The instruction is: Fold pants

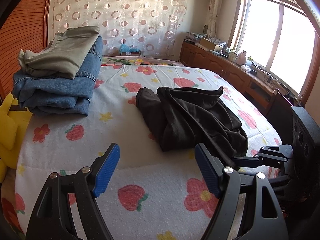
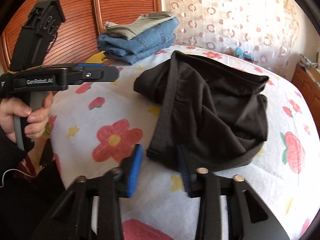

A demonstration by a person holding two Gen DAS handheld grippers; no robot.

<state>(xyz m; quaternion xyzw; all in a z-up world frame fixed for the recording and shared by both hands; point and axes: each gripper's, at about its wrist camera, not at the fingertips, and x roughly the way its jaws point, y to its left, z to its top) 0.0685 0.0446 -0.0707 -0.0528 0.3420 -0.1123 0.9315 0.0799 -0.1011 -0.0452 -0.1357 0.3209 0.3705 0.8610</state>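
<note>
Yellow cushion (image 1: pixel 8 124): at the far left edge of the bed, partly cut off in the left wrist view.

Folded stack: blue jeans (image 1: pixel 58 88) lying on the bed's far left part, with olive trousers (image 1: pixel 60 54) folded on top of them. Behind the stack, a slatted wooden panel (image 1: pixel 24 30).

Bed sheet (image 1: pixel 124 136): white, printed with red strawberries, red flowers and small yellow flowers; covers the whole bed.

Left claw (image 1: pixel 158 170): open, its blue pads wide apart, hovering over bare sheet near the bed's front edge. It grips nothing. In the right wrist view it shows from the side at the left, held by the person's left hand (image 2: pixel 22 116).

Black pants (image 1: pixel 192 118): the item to fold, lying crumpled in a loose heap in the middle of the bed, well apart from the folded stack. A hemmed edge (image 2: pixel 164 120) runs down the heap's near left side in the right wrist view.

Right claw (image 2: pixel 160 170): open, blue pads apart, right at the near edge of the black pants; its right pad overlaps the cloth's edge in the view, though contact cannot be told. It grips nothing.

Curtain (image 1: pixel 120 14): sheer, ring-patterned, behind the bed.

Wooden cabinet (image 1: pixel 220 64): along the right wall under the window (image 1: pixel 280 40), its top crowded with small items.
</note>
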